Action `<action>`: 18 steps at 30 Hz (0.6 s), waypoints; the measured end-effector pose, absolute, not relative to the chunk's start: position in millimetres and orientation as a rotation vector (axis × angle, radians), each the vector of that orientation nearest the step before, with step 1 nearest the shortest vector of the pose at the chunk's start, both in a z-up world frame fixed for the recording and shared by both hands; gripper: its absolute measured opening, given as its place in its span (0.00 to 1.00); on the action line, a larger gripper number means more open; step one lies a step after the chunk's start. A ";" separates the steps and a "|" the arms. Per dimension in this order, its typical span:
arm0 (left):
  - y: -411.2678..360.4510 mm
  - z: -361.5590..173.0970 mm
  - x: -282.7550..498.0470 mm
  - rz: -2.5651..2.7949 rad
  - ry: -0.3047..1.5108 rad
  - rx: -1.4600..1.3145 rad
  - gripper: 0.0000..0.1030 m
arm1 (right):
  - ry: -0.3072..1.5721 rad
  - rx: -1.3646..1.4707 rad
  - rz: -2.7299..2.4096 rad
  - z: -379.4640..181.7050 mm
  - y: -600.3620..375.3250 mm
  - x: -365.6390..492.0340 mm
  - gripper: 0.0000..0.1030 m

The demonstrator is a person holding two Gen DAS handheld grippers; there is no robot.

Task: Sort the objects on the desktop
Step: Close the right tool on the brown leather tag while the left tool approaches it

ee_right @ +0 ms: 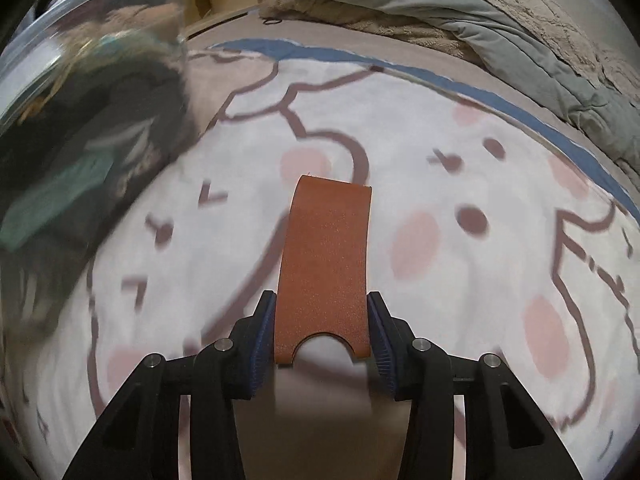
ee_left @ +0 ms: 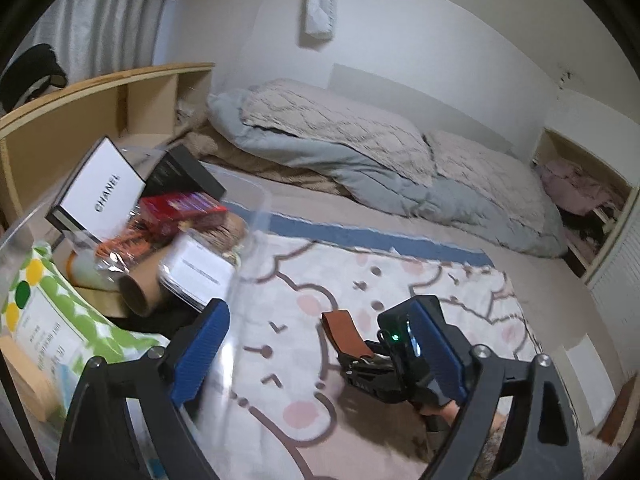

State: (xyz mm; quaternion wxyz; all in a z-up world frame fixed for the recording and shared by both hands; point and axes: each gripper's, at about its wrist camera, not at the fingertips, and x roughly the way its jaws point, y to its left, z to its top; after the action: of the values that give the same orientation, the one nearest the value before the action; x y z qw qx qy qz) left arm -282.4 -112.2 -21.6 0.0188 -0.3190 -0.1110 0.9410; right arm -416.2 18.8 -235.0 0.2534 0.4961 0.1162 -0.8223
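Observation:
My right gripper (ee_right: 322, 320) is shut on a flat brown leather sleeve (ee_right: 325, 264) and holds it above the cartoon-print blanket (ee_right: 440, 184). In the left wrist view the same sleeve (ee_left: 346, 334) sticks out of the right gripper (ee_left: 372, 360) low in the middle. My left gripper (ee_left: 324, 344) is open and empty; its left finger (ee_left: 200, 348) straddles the wall of a clear plastic bin (ee_left: 256, 216). The bin holds a white CHANEL box (ee_left: 100, 188), a red box (ee_left: 180, 210), a cardboard tube (ee_left: 142, 284) and a green-dotted packet (ee_left: 60, 312).
The blanket (ee_left: 360, 280) lies on a bed with a rumpled grey duvet (ee_left: 360, 152) at the back. A wooden shelf (ee_left: 100, 108) stands behind the bin. The bin's clear rim (ee_right: 80, 4) and blurred dark contents (ee_right: 100, 128) fill the right wrist view's left side.

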 end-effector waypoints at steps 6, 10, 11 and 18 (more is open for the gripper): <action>-91.0 -26.0 -273.4 2.831 -0.342 -1.024 0.86 | 0.362 1.312 -2.153 -229.7 39.0 -371.1 0.44; -75.7 -38.1 -269.2 2.740 -0.334 -1.090 0.79 | 0.383 1.278 -2.075 -224.9 42.7 -337.9 0.44; -70.2 -41.8 -268.4 2.723 -0.313 -1.109 0.79 | 0.387 1.266 -2.052 -223.4 45.4 -327.9 0.44; -39.7 -79.5 -263.5 2.582 -0.176 -1.237 0.71 | 0.404 1.208 -1.900 -223.7 77.7 -261.9 0.44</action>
State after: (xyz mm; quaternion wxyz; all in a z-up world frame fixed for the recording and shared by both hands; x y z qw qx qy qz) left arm -263.5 -39.7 -79.5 0.1362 -0.4273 -0.0607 0.8917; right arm -261.9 77.7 -223.7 0.4143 0.4805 0.1609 -0.7560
